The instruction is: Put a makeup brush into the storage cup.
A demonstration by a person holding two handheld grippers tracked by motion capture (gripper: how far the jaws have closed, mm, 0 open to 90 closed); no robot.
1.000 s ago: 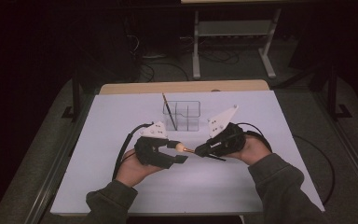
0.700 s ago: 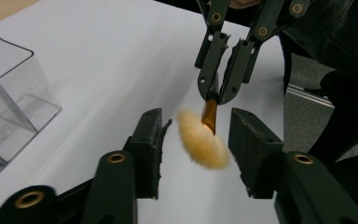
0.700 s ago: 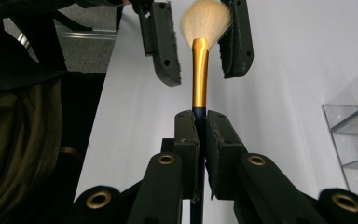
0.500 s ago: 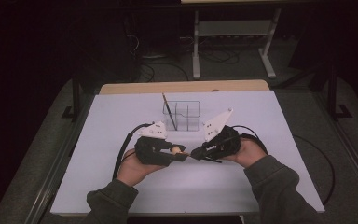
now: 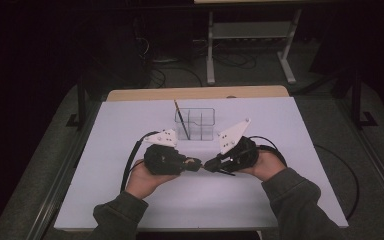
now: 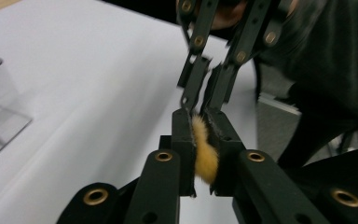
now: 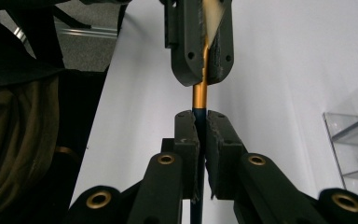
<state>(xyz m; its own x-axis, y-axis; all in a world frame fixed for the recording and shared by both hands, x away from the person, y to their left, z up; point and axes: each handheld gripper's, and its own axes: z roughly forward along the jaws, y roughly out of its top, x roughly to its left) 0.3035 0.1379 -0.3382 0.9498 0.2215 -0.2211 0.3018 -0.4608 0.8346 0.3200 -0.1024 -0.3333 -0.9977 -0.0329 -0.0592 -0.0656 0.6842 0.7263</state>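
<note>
A small brush hangs level between my two grippers above the white table (image 5: 285, 135). Its yellow bristles (image 6: 204, 151) are squeezed between the pads of my left gripper (image 6: 200, 135), whose jaws have just been closing on them. The gold ferrule (image 7: 199, 95) bridges the gap, and the dark handle runs down between the jaws of my right gripper (image 7: 200, 135), which is shut on it. In the high view the left gripper (image 5: 196, 164) and right gripper (image 5: 209, 165) meet tip to tip, each in a hand.
A clear divided organizer (image 5: 211, 116) stands behind the grippers, with a thin dark brush (image 5: 181, 120) leaning in its left compartment. Black cables loop from both grippers. Bare white table lies to both sides and in front. A metal stand is beyond the far edge.
The left gripper's jaws have closed on the brush's bristles, which showed bare between the grippers a second ago. Both hands have barely moved.
</note>
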